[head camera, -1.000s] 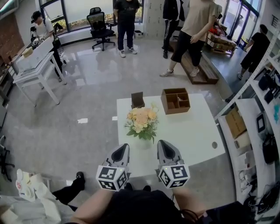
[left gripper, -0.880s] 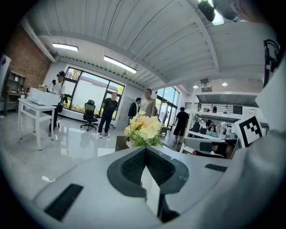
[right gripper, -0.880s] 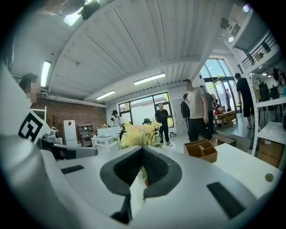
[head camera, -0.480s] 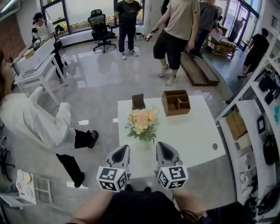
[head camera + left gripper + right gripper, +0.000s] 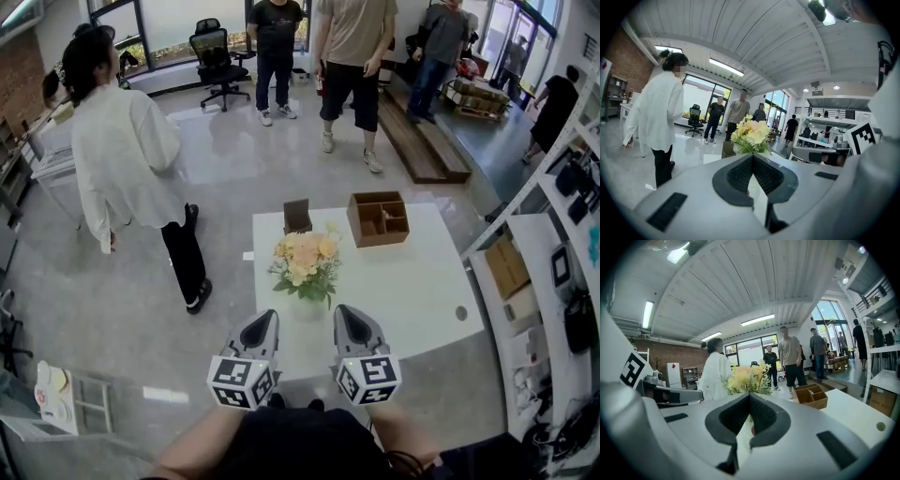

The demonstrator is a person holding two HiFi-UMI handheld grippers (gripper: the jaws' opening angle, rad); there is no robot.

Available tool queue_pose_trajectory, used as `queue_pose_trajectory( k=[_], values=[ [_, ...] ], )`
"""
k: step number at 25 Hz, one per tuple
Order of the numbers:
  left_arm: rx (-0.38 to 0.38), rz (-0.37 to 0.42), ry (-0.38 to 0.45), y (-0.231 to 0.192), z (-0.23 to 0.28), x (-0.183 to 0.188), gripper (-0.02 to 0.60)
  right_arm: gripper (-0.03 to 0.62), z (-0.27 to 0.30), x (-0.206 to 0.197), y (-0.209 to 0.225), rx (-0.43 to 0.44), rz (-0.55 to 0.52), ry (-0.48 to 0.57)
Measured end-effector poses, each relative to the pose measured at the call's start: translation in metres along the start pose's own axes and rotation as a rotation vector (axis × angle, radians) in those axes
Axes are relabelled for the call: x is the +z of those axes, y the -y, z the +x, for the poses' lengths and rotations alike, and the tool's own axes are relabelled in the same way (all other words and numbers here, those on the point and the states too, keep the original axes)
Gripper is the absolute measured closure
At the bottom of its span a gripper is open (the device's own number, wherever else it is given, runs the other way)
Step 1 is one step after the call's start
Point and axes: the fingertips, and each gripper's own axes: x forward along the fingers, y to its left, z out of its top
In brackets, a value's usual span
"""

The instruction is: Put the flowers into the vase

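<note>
A bouquet of pale yellow and peach flowers (image 5: 305,258) with green leaves stands upright on the white table (image 5: 412,291), its stems in a pale vase (image 5: 311,306) that hardly shows against the tabletop. My left gripper (image 5: 265,317) hovers at the table's near edge, just left of the vase, shut and empty. My right gripper (image 5: 345,311) hovers just right of it, shut and empty too. The flowers (image 5: 751,133) rise behind the closed tips in the left gripper view (image 5: 752,155). The right gripper view shows the flowers (image 5: 745,378) the same way, beyond its tips (image 5: 749,395).
A wooden compartment box (image 5: 378,217) and a small dark box (image 5: 297,216) sit at the table's far edge. A person in a white coat (image 5: 127,159) stands left of the table, with several people farther back. Shelves (image 5: 553,281) line the right side.
The person in the white coat has walked in from the left and now stands upright beside the table. People at the back have shifted. Both grippers and the flowers have not moved.
</note>
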Motion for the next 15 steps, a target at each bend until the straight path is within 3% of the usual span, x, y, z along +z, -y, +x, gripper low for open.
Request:
queue_pose_trajectory(
  k=[15],
  values=[
    [0.001, -0.004, -0.001, 0.0027, 0.0026, -0.002, 0.578, 0.591, -0.0003, -0.0052, 0.0007, 0.013, 0.002, -0.014]
  ],
)
